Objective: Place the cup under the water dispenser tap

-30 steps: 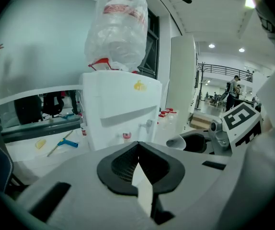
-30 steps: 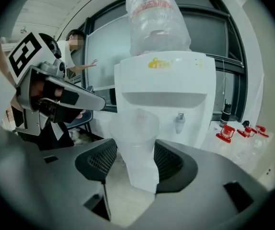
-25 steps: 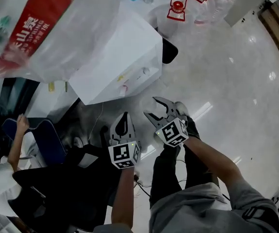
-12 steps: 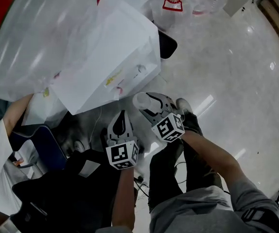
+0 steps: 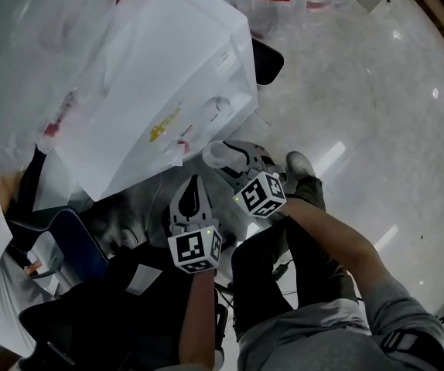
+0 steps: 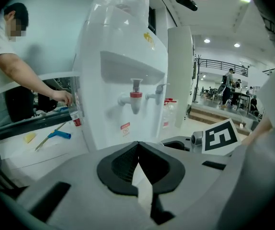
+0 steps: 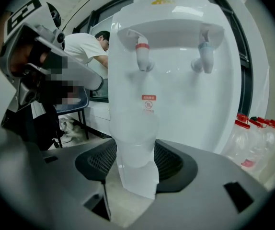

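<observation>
Two grippers face the white water dispenser (image 5: 156, 83). On the left, the left gripper (image 6: 137, 145) has its jaws pressed together with nothing between them, held low and off to the side of the work. Just right of it, the right gripper (image 7: 136, 164) is clamped on the translucent cup (image 5: 216, 154), which stands upright between its jaws and rises above them. In the right gripper view the cup sits below the red tap (image 7: 142, 52), roughly in line with it, with the blue tap (image 7: 204, 56) further right. From the head view the cup seems close to the dispenser's front but not yet beneath a spout. The remaining move probably wants a level, gentle carry forward (thin plastic likely buckles under a hard squeeze), centring the mouth under one spout before letting go.
</observation>
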Demonstrator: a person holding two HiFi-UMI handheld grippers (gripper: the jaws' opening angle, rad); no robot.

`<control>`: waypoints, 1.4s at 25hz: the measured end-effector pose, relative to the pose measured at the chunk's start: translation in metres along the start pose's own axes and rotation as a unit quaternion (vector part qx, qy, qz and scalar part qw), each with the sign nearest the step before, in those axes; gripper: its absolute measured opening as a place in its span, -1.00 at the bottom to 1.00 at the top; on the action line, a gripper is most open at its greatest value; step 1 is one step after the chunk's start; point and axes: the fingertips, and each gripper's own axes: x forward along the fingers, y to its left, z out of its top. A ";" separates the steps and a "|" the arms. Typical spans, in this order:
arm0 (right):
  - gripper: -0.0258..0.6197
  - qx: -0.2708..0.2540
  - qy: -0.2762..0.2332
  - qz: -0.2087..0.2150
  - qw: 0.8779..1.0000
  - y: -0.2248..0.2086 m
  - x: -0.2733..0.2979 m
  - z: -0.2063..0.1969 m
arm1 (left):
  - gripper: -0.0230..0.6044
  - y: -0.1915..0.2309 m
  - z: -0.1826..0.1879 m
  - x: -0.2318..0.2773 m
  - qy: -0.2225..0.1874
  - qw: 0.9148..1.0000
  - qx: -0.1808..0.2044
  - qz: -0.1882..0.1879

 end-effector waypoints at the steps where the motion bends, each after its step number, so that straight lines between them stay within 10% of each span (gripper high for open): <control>1: -0.16 0.000 0.000 0.000 1.000 0.000 0.005 -0.003 | -0.90 0.000 -0.003 0.001 0.001 1.000 0.000 -0.001; 35: -0.15 -0.024 0.002 0.034 0.999 0.013 0.085 -0.028 | -0.90 0.016 -0.049 0.008 0.033 0.999 -0.011 0.010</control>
